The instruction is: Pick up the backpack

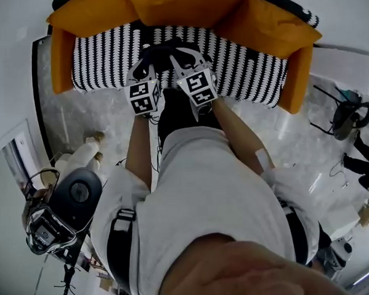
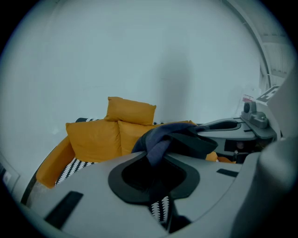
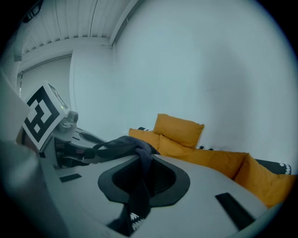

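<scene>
Both tongs are clamped on the backpack's dark straps: the left tongs (image 2: 158, 176) pinch a navy and black strap (image 2: 170, 137), and the right tongs (image 3: 139, 186) pinch a second strap (image 3: 122, 145). In the head view the black backpack (image 1: 178, 116) hangs beneath the two tongs, close to the person's white shirt (image 1: 205, 192), before the orange sofa (image 1: 292, 76) with its zigzag seat cushion (image 1: 105, 55).

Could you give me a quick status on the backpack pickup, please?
Both left gripper and right gripper shut on the backpack strap. The backpack hangs below them, by the striped sofa. Nothing seen in the way.
</scene>
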### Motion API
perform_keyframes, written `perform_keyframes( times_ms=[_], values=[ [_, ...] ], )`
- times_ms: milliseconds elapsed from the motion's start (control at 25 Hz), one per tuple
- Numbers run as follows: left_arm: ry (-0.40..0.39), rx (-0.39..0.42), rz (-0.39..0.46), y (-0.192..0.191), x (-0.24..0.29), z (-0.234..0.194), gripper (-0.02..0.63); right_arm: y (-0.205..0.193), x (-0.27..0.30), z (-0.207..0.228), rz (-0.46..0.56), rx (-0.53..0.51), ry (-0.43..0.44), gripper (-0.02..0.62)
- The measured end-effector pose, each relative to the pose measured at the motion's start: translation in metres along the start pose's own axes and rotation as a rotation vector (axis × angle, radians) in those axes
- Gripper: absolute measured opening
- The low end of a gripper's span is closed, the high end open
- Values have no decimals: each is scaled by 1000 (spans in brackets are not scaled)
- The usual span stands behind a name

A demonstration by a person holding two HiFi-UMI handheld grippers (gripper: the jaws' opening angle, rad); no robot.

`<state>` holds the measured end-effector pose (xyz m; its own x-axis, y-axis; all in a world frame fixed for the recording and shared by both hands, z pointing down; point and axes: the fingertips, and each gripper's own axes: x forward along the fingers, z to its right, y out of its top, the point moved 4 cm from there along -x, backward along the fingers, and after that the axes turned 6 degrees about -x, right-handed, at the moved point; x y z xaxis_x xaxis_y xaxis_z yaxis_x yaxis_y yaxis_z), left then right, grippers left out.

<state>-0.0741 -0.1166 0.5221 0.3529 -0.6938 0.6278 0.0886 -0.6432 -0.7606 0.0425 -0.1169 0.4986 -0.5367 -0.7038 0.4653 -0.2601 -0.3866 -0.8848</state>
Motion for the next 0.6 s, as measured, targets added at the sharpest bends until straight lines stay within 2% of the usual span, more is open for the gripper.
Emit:
perform_keyframes(
  times_ms=[360, 600],
  values=[
    [-43, 22, 38, 22, -5, 75, 54, 1, -69, 39, 42, -6, -109, 67],
    [-81, 90, 100, 43, -20, 122, 54, 11, -118, 57, 113, 21, -202, 67]
  ],
)
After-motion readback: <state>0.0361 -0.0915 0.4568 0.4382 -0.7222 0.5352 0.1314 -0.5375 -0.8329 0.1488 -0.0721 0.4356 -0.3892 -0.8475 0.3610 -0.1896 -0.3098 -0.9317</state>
